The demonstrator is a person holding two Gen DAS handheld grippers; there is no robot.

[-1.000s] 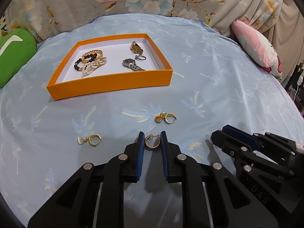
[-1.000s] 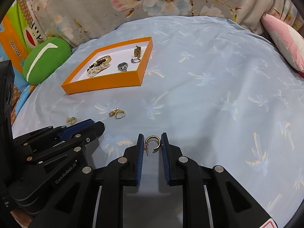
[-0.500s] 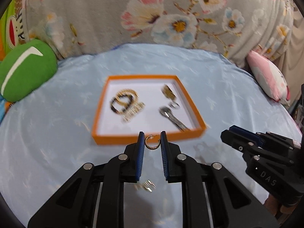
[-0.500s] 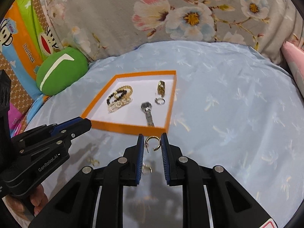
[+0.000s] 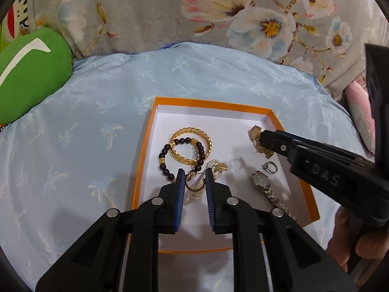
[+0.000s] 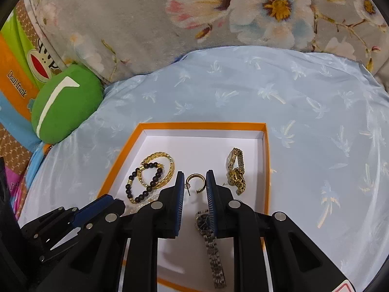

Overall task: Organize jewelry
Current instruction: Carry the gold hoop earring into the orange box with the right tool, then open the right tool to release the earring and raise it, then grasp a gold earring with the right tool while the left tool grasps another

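Above orange tray (image 5: 313, 194): each claw (image 5: 194, 181) (image 6: 193, 182) pinching, apparently, gold hoop earring (image 5: 194, 184) (image 6: 195, 182).

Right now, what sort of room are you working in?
Probably a bedroom or a sofa corner at home: the orange tray sits on a soft blue palm-print sheet, with floral fabric draped behind and a green plush cushion beside it.
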